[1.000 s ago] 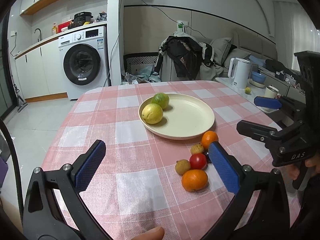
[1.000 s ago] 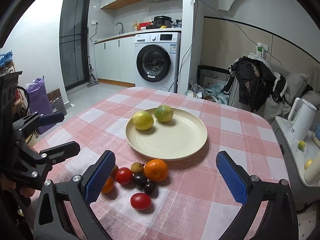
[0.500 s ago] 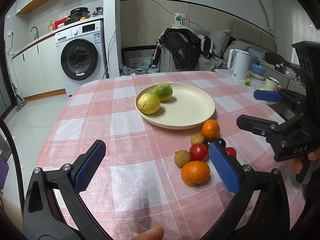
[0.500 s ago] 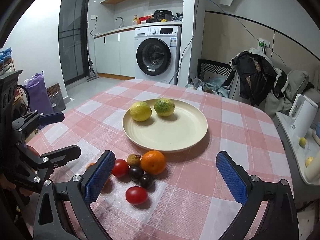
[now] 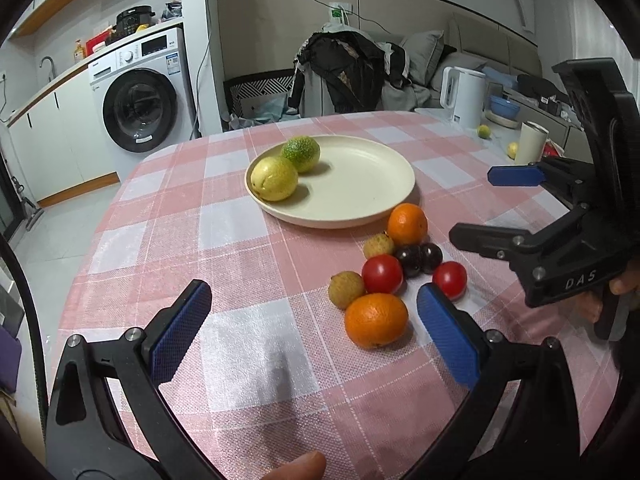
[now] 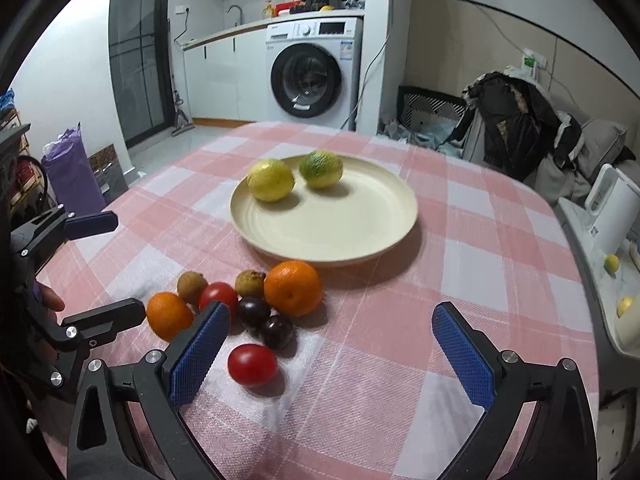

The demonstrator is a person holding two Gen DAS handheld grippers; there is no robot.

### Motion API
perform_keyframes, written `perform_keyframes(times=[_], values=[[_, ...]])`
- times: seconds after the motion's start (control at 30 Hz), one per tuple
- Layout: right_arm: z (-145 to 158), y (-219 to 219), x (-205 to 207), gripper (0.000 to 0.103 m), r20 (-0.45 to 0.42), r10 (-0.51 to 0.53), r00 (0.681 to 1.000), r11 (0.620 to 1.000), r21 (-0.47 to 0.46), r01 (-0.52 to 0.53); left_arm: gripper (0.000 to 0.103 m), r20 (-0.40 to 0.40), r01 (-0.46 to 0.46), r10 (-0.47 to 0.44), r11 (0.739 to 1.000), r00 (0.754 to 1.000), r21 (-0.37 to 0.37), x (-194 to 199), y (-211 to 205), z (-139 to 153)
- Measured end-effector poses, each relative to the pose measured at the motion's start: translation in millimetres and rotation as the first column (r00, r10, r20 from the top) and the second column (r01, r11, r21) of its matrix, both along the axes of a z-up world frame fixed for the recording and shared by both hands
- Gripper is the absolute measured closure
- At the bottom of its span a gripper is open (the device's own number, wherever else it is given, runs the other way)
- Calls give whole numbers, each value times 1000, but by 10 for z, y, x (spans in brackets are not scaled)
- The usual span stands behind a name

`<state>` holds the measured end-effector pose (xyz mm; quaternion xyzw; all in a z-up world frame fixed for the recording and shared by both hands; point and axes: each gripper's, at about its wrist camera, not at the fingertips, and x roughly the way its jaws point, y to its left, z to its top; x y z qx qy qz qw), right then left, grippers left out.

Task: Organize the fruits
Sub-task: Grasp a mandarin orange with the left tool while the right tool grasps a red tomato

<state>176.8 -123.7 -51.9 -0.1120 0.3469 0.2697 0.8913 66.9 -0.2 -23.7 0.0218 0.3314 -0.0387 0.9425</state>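
Fruits loose in cluster on tabletop, toward near edge, just short of plate. Left gripper (image 5: 312,332) fingers spread wide, empty, low over cloth; nearest orange (image 5: 376,321) just inside its right finger, likely first pick. Right gripper (image 6: 332,356) fingers likewise released, empty; red tomato (image 6: 252,364) between them. Plate (image 6: 340,236) beyond, mid-tabletop: lemon (image 6: 271,180) and lime (image 6: 321,169) at far rim, near side free for rest.

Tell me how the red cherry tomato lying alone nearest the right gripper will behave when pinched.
The glossy red cherry tomato looks smooth, so it may slip between the right gripper's pads. Its rounded shape on the flat checked tablecloth suggests it would roll if nudged. It probably bruises or splits under a hard squeeze.
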Motion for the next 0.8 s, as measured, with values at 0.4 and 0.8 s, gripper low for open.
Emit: perform_keyframes(times=[0.4,0.8], values=[[-291,122,26,0,-140,64,988,996,-57,-72,0,-64,-1,1,1000,998,-5,132,10,-163],[-398,197,-49,15,-200,144,969,986,-60,-159,0,-140,-20,13,999,990,-48,262,50,-289]])
